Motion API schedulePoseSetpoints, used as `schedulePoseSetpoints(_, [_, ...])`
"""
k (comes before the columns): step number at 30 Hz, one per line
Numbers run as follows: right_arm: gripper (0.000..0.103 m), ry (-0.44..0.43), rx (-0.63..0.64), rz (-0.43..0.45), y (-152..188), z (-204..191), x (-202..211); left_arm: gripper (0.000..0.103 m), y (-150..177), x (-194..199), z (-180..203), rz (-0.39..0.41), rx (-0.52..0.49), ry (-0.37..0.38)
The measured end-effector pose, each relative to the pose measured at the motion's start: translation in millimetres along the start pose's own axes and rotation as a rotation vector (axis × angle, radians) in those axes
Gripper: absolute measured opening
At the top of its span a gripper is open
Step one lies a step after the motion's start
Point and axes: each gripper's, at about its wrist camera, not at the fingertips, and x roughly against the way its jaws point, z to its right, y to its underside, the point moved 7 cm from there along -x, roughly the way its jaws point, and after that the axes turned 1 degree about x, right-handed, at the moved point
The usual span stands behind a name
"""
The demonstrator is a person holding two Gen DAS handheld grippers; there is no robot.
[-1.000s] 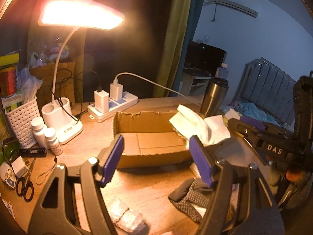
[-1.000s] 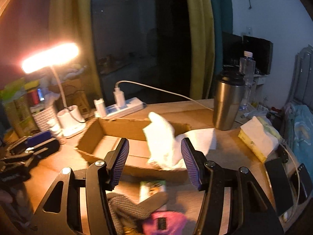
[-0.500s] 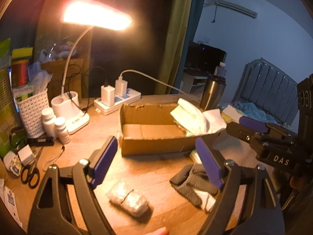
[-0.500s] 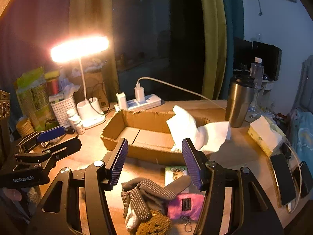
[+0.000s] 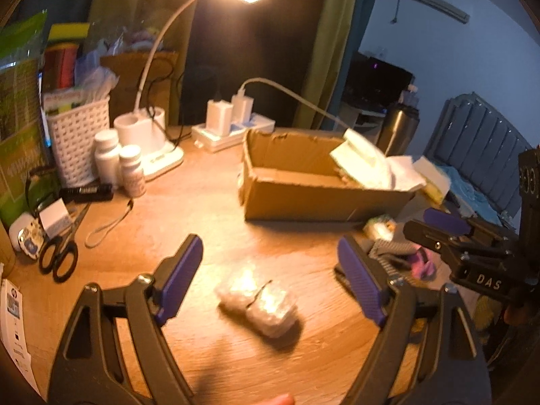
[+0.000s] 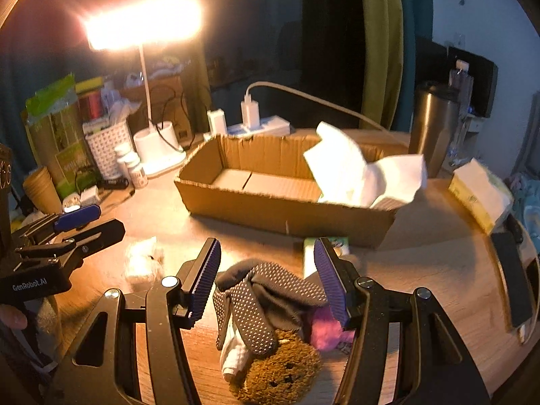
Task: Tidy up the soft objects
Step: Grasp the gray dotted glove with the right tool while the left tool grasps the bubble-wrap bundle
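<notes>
Here the wooden desk carries one open cardboard box toward its far middle, with one white cloth draped over the box's right end, partly inside and partly hanging over the rim. One lit desk lamp stands at the far left edge, one white basket beside it, and two white pill bottles just in front of the basket. One power strip with two chargers plugged in sits behind the box, and one steel tumbler stands by the box's right end.

Near the front edge lies a heap of soft things: one dark dotted glove, one brown plush toy, one pink fuzzy item. The right claw hangs over this heap, its jaws apart and gripping nothing. One clear wrapped bundle lies alone left of the heap. The left claw is above it, jaws spread wide, pads not touching it. One pair of scissors rests at the left edge.
</notes>
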Motion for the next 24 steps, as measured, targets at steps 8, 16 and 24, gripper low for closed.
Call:
schedulePoseSetpoints(8, [0.061, -0.033, -0.018, -0.073, 14.4, -1.1, -31.5, 0.083, 18.6, -31.1, -10.7, -0.112, -0.006, -0.062])
schedulePoseSetpoints(16, [0.061, -0.075, -0.026, -0.111, 22.1, -2.7, -49.2, 0.083, 39.2, -55.6, -17.5, -0.223, 0.024, -0.098])
schedulePoseSetpoints(24, [0.040, -0.052, 0.036, -0.134, 32.9, -4.1, -59.2, 0.082, 42.5, -58.9, -12.5, -0.235, -0.001, -0.106])
